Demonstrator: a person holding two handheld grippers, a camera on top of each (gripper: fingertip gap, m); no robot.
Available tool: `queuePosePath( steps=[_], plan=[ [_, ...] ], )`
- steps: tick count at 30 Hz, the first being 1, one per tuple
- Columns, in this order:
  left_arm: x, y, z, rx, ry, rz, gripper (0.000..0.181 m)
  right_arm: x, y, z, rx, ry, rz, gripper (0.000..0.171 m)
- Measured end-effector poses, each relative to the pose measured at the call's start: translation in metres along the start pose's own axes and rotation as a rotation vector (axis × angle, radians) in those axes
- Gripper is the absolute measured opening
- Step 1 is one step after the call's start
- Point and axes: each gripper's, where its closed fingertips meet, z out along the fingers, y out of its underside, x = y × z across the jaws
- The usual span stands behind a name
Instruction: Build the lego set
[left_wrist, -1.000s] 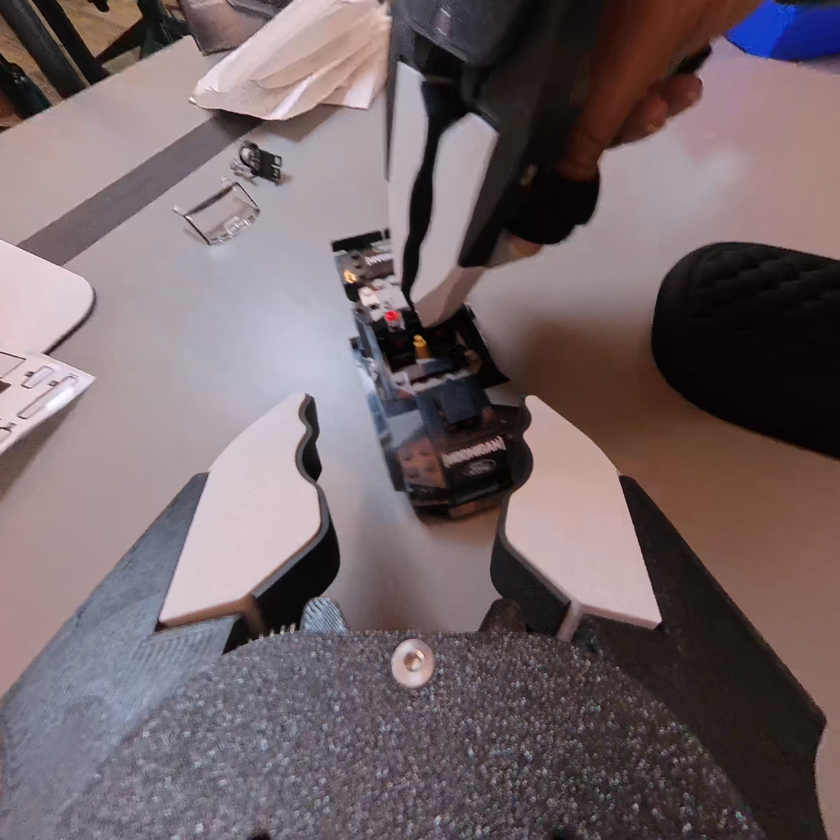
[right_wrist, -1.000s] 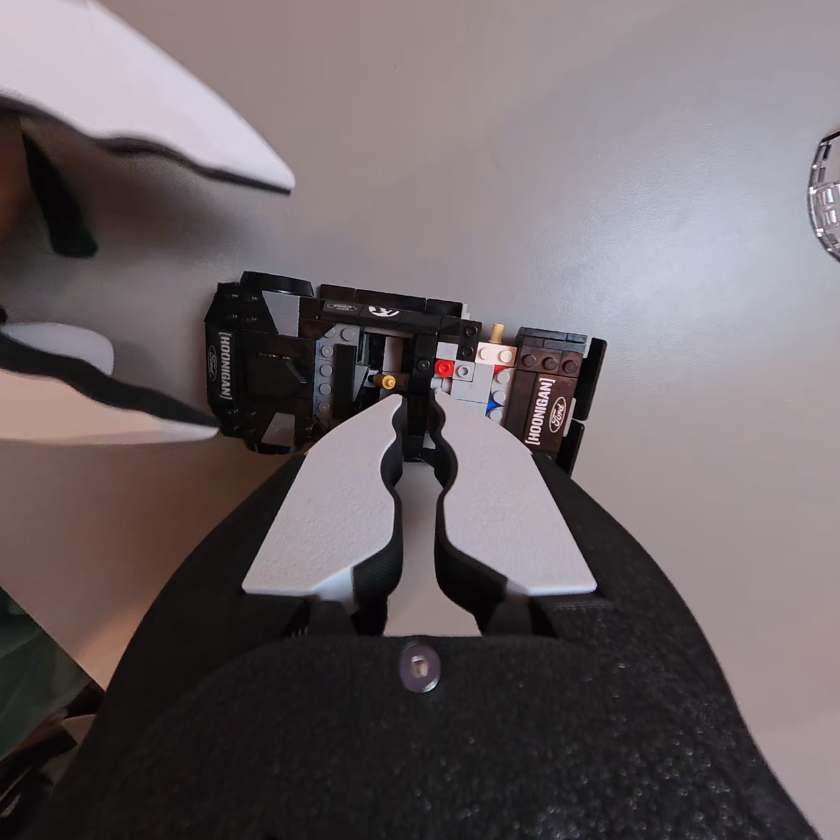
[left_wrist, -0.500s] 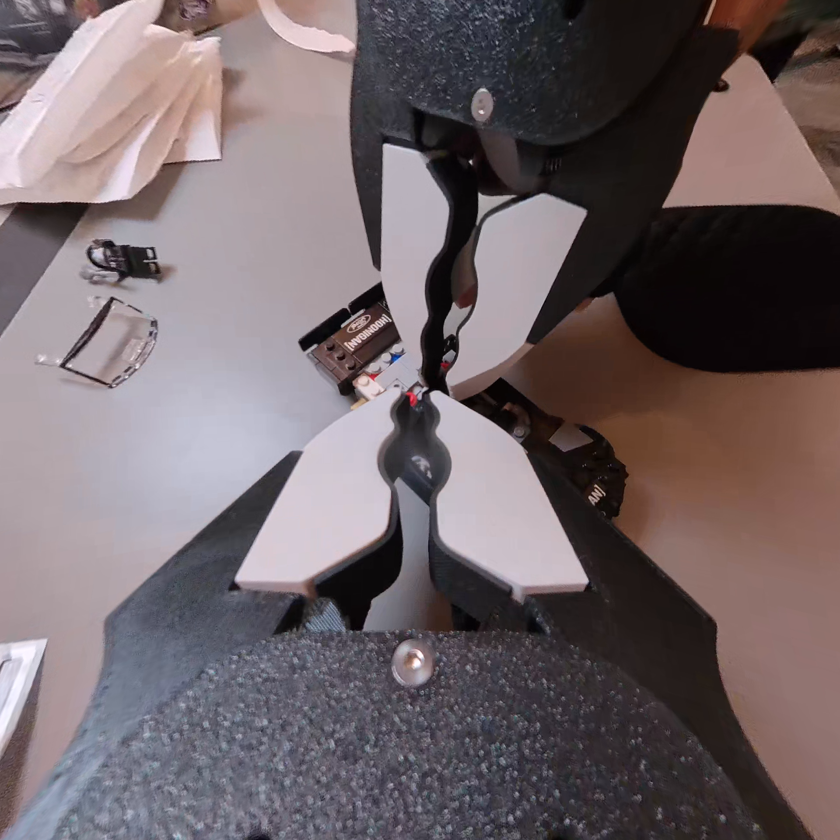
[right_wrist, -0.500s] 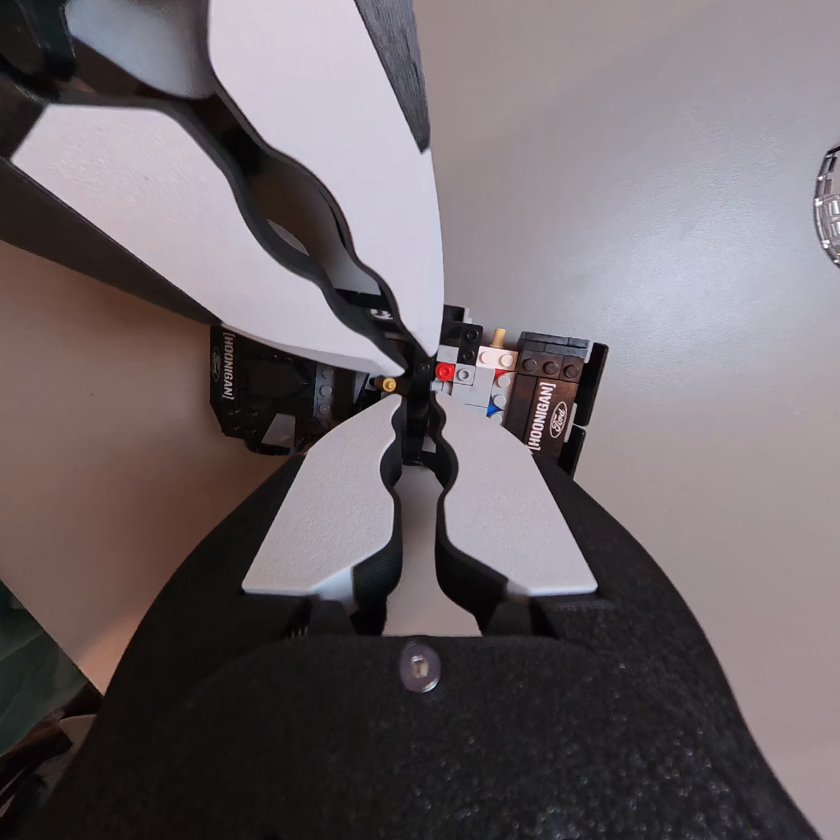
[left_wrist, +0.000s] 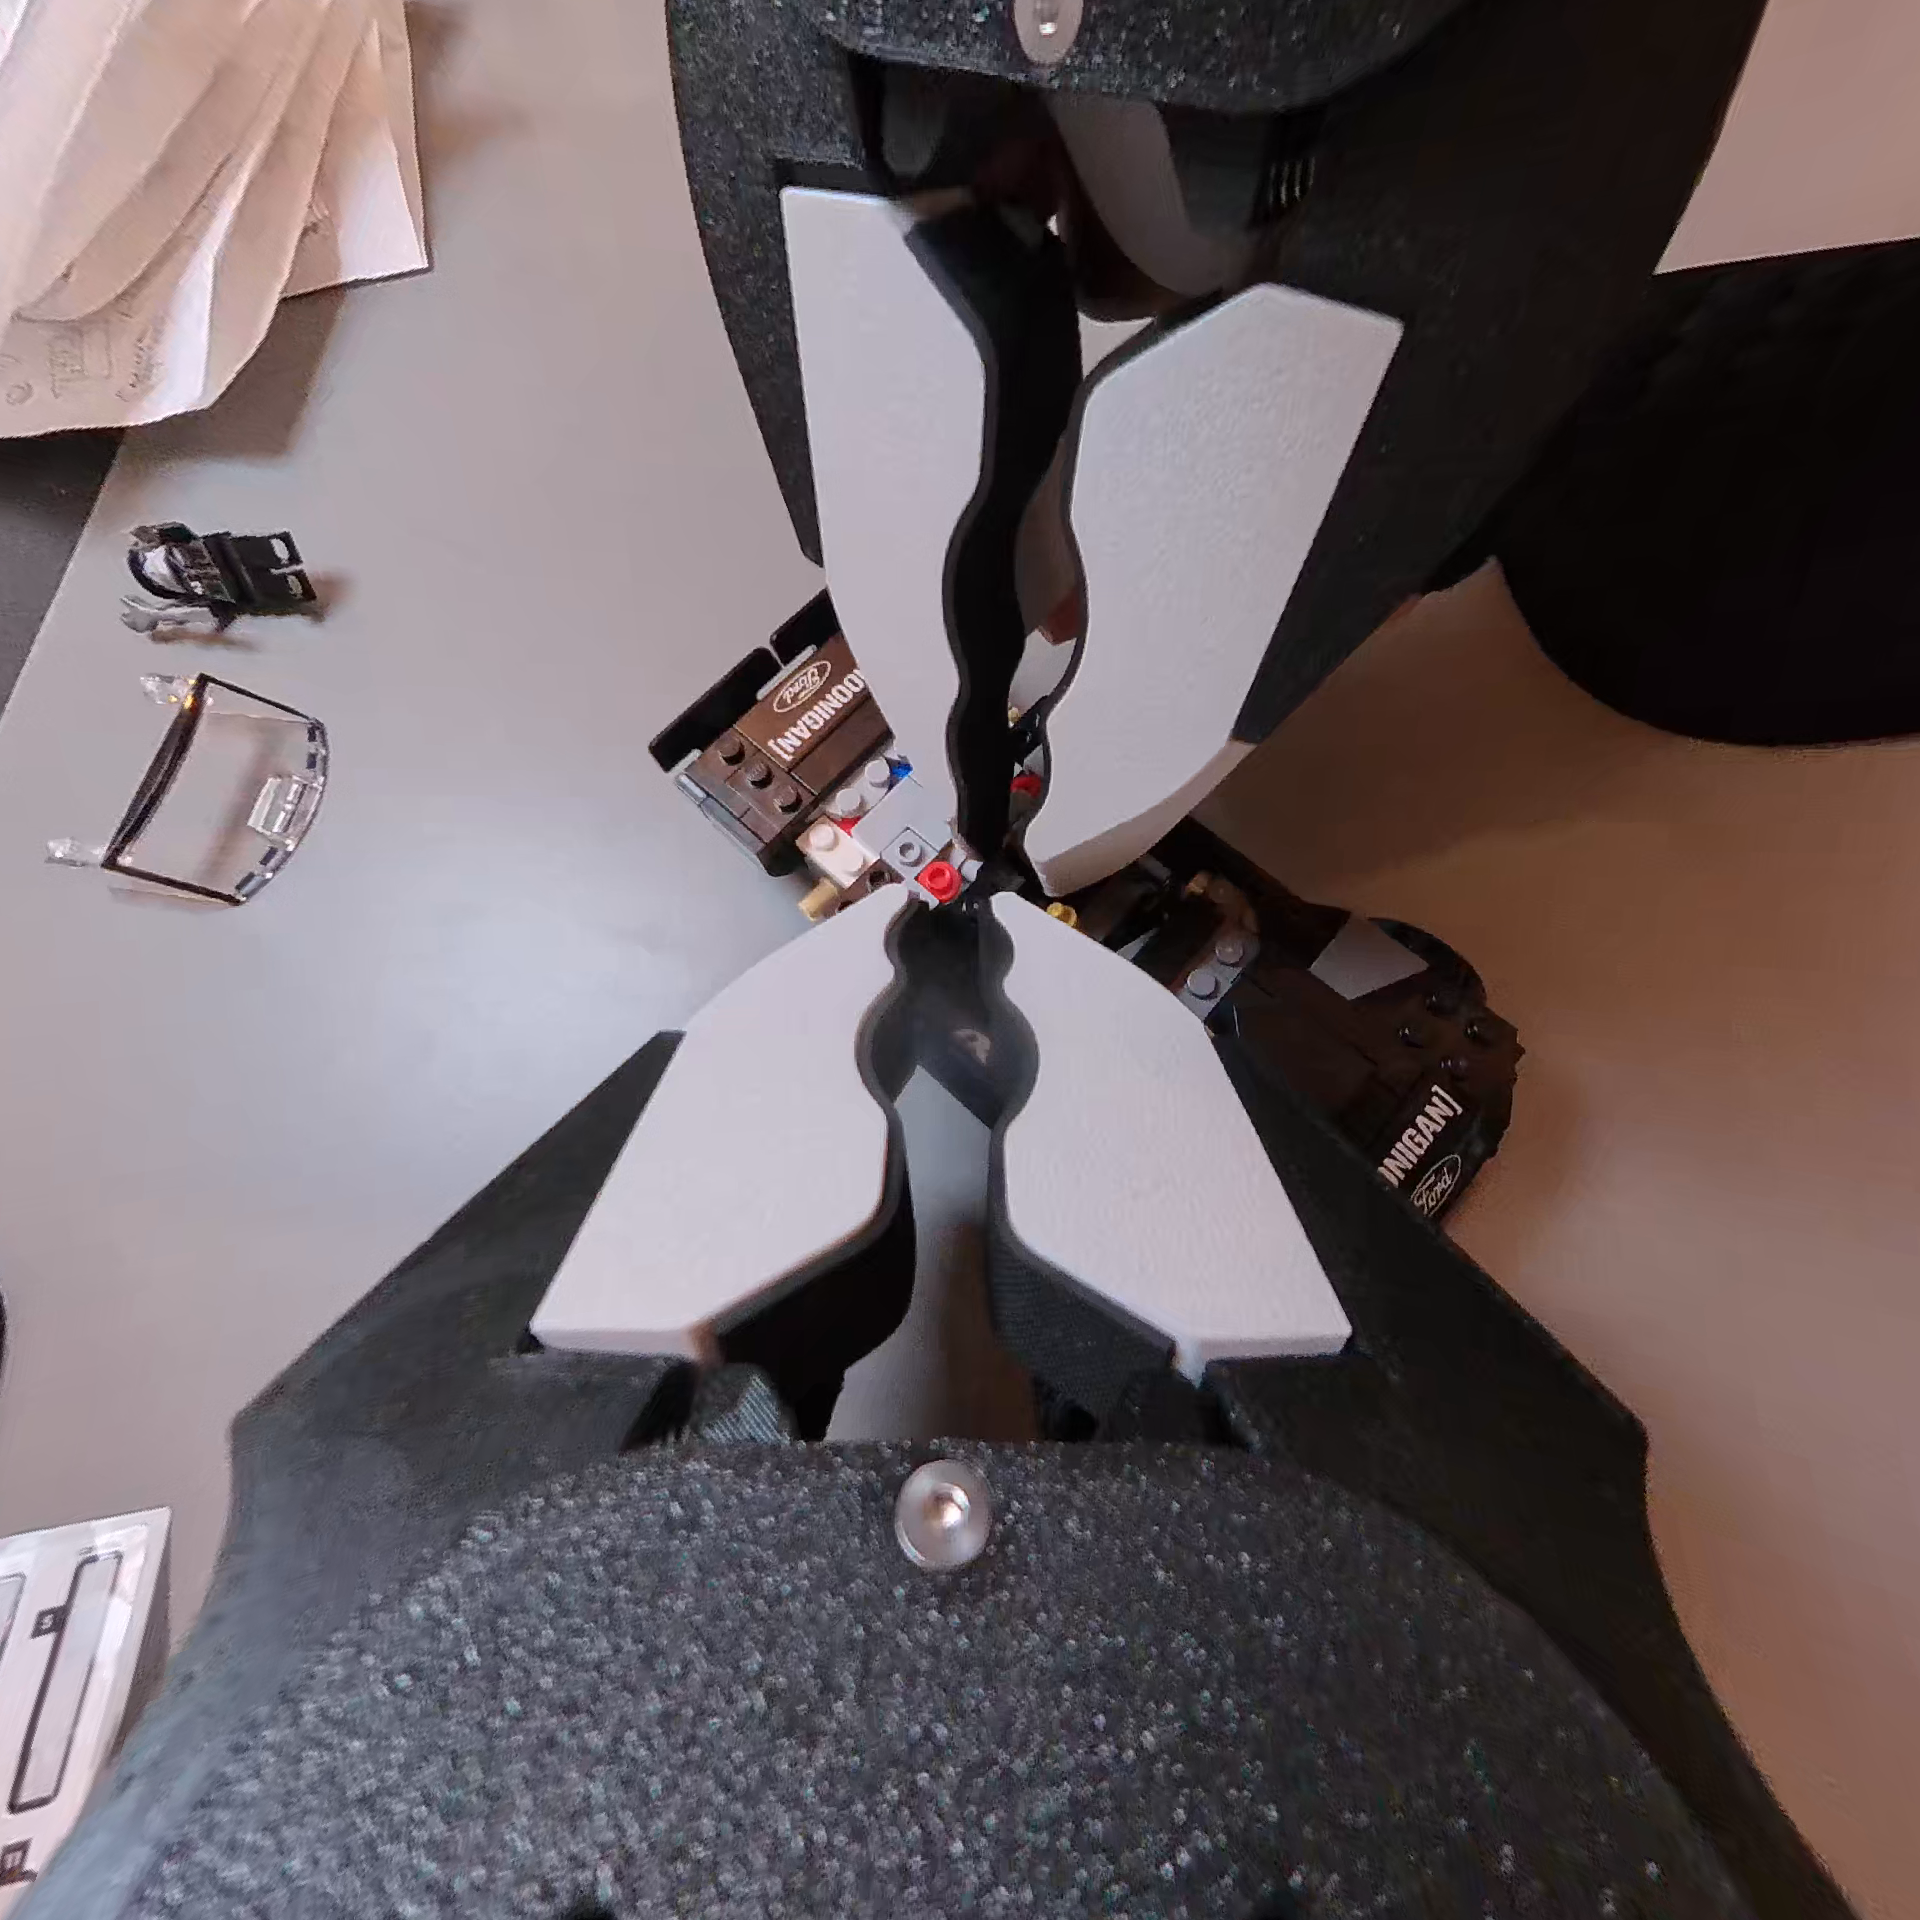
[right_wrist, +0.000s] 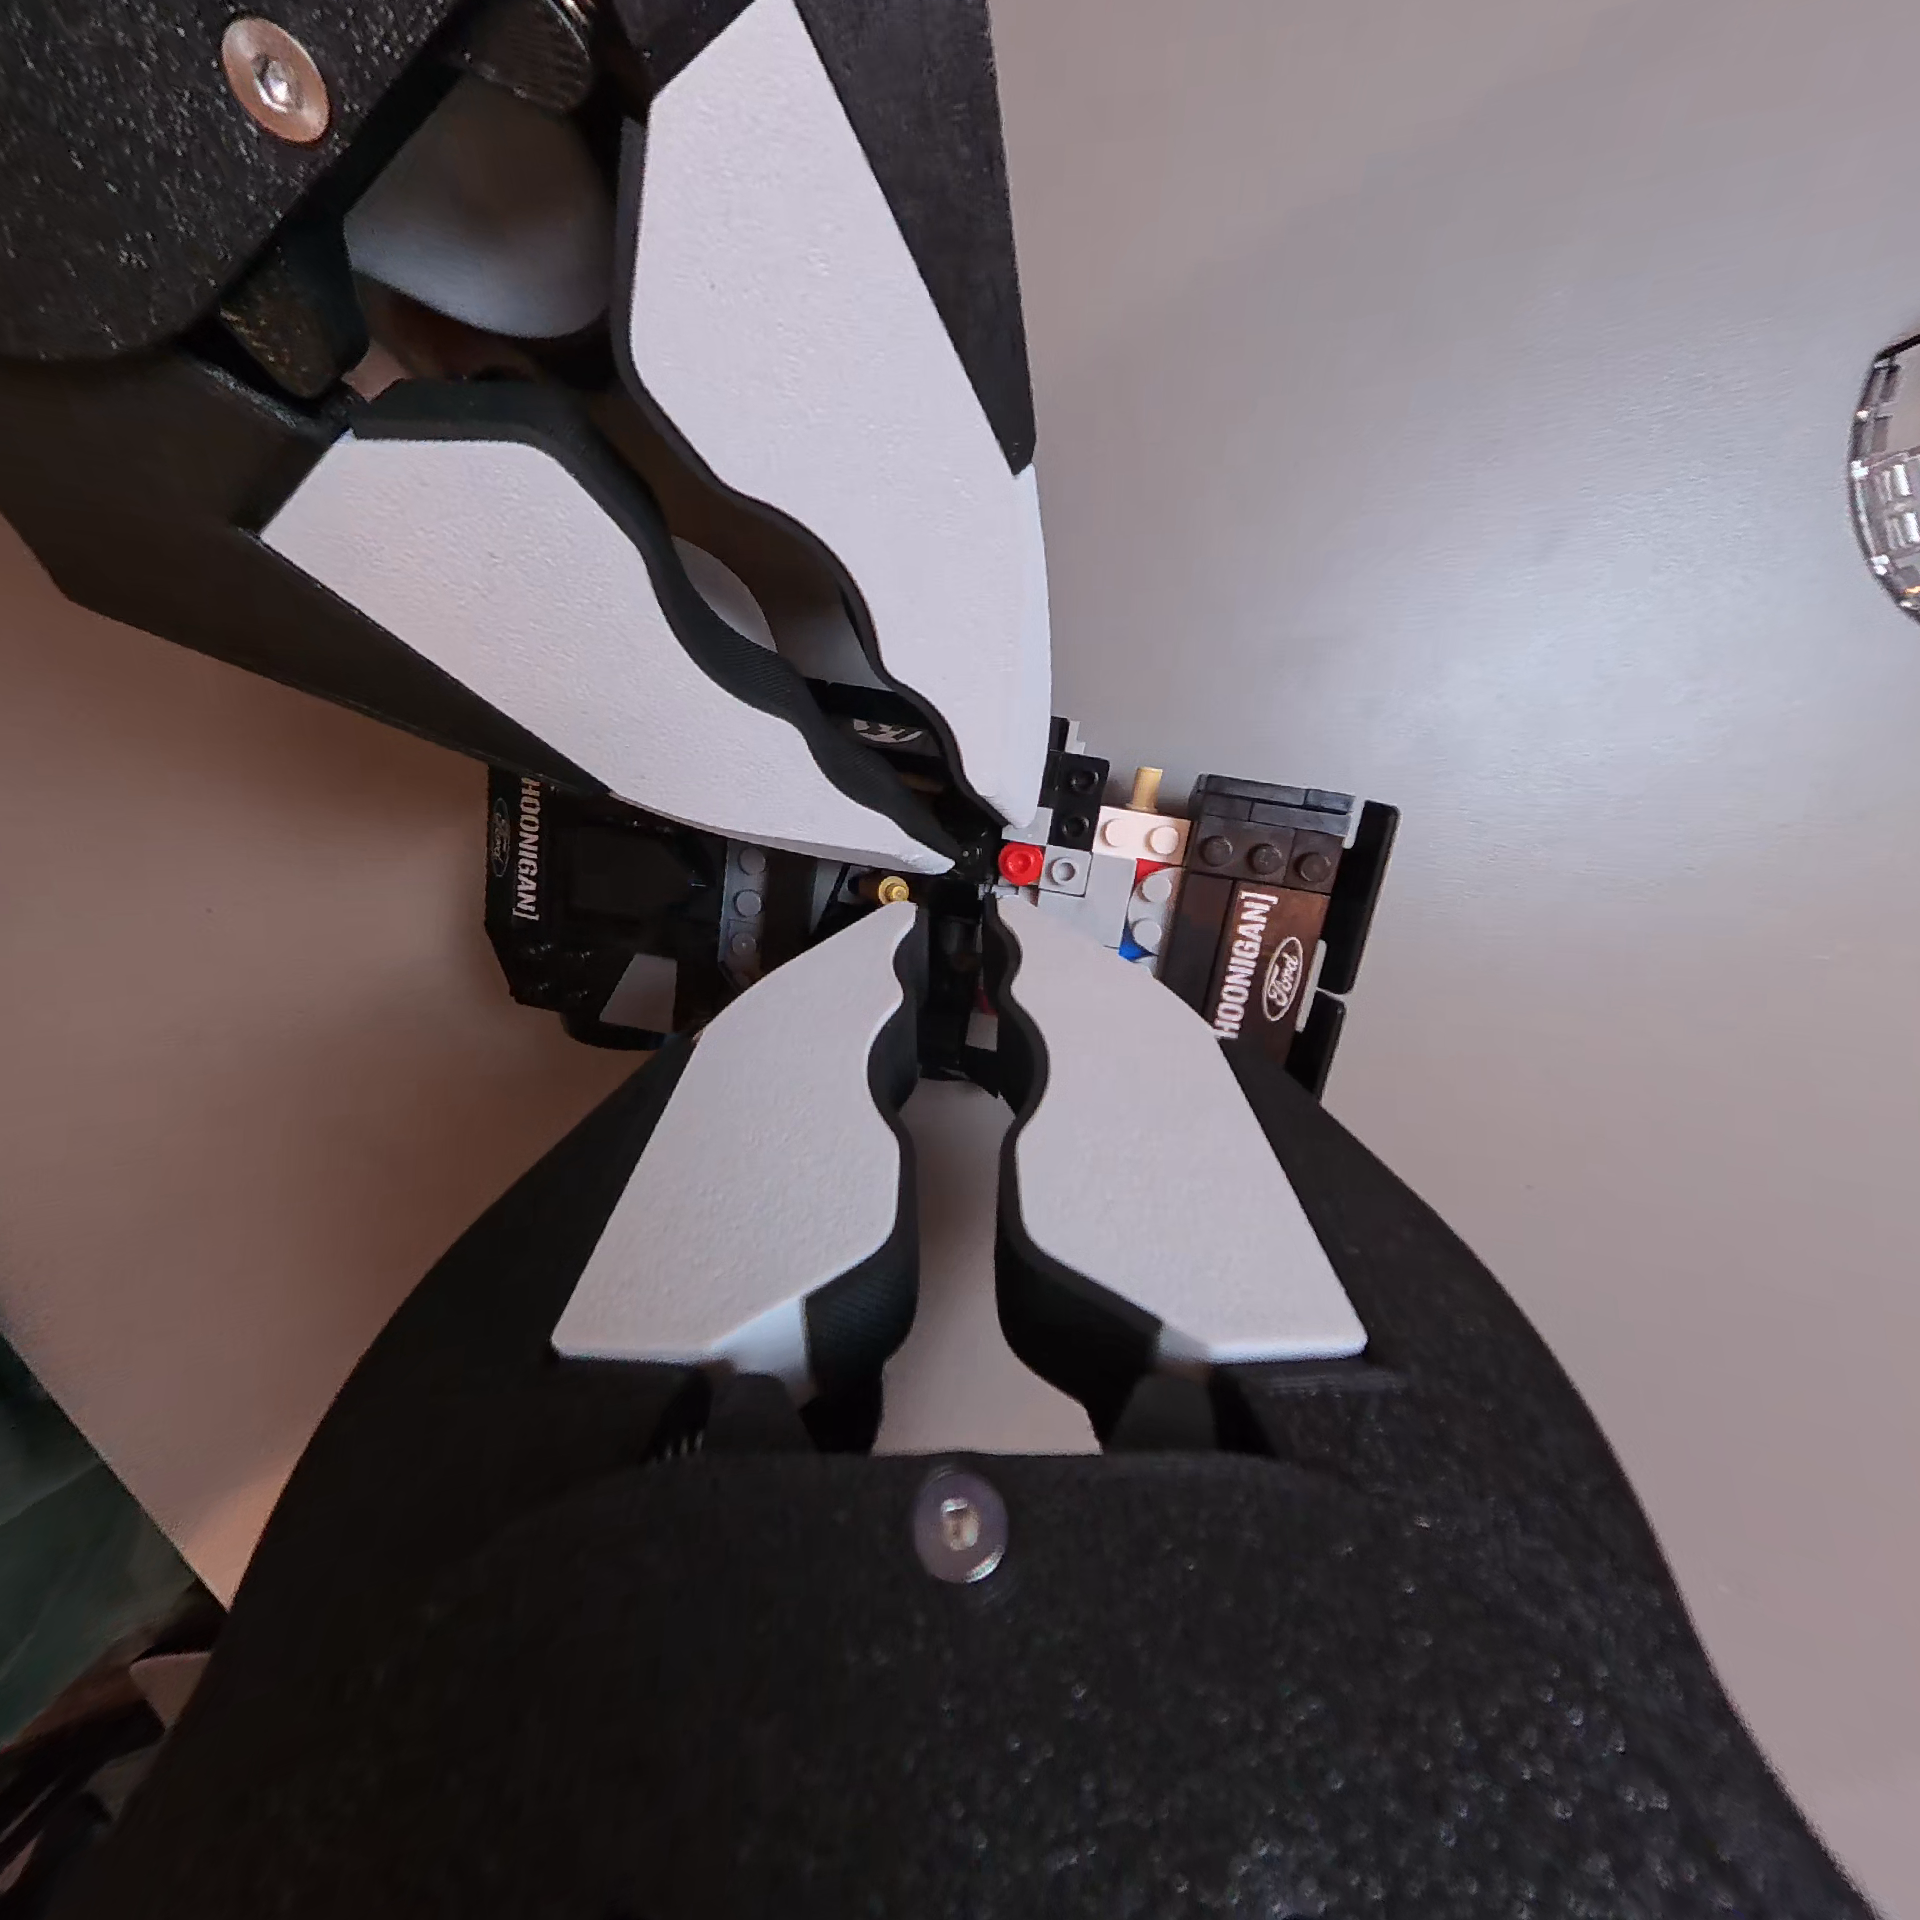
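The black lego car (left_wrist: 1382, 1081) lies on the grey table (left_wrist: 468, 987), its grey, red and white studs bare in the middle. It also shows in the right wrist view (right_wrist: 1257, 935). My right gripper (right_wrist: 951, 906) is shut on a thin black upright lego piece (right_wrist: 951, 987) standing on the car's middle. My left gripper (left_wrist: 951, 912) comes from the opposite side, its fingers closed on the top of the same black piece. The two grippers' tips almost touch over the car. In the left wrist view the right gripper (left_wrist: 1003, 868) reaches down from the top. In the right wrist view the left gripper (right_wrist: 971, 844) reaches in from the upper left.
A clear windshield piece (left_wrist: 218, 790) and a small black lego part (left_wrist: 223, 566) lie left of the car. White paper (left_wrist: 197, 197) lies at the far left, a printed sheet (left_wrist: 73, 1662) at the near left. A black padded object (left_wrist: 1714, 499) sits at the right. Less than 4 cm separates the two grippers' tips.
My left gripper swung from the car's front end to its middle, shut, and met the right gripper's tips. The right gripper stayed shut on the black piece.
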Motion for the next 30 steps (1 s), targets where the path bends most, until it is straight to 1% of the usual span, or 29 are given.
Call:
queuePosePath(
  steps=[7,10,11,17,20,25,30],
  plan=[
    [-0.004,0.000,0.001,-0.005,-0.017,-0.029,0.009,0.004,0.002,-0.008,0.014,0.094,-0.025,0.010],
    [-0.005,0.000,0.001,-0.008,-0.016,-0.050,0.009,0.007,0.003,-0.009,0.018,0.138,-0.052,0.005],
    [-0.006,0.000,0.001,-0.012,-0.018,-0.064,0.009,0.008,0.003,-0.009,0.021,0.144,-0.056,0.002],
    [-0.010,-0.001,0.002,-0.034,-0.007,-0.153,0.009,0.011,0.002,-0.010,0.015,0.121,-0.032,0.003],
    [-0.012,-0.002,0.002,-0.039,-0.006,-0.189,0.009,0.006,-0.001,-0.011,0.027,0.096,-0.044,0.009],
    [-0.013,-0.003,0.004,-0.045,0.005,-0.223,0.009,0.015,-0.001,-0.009,0.008,0.155,-0.056,0.007],
    [-0.016,-0.004,0.005,-0.040,-0.009,-0.225,0.009,0.018,0.001,-0.010,-0.006,0.167,-0.070,0.007]
  ],
)
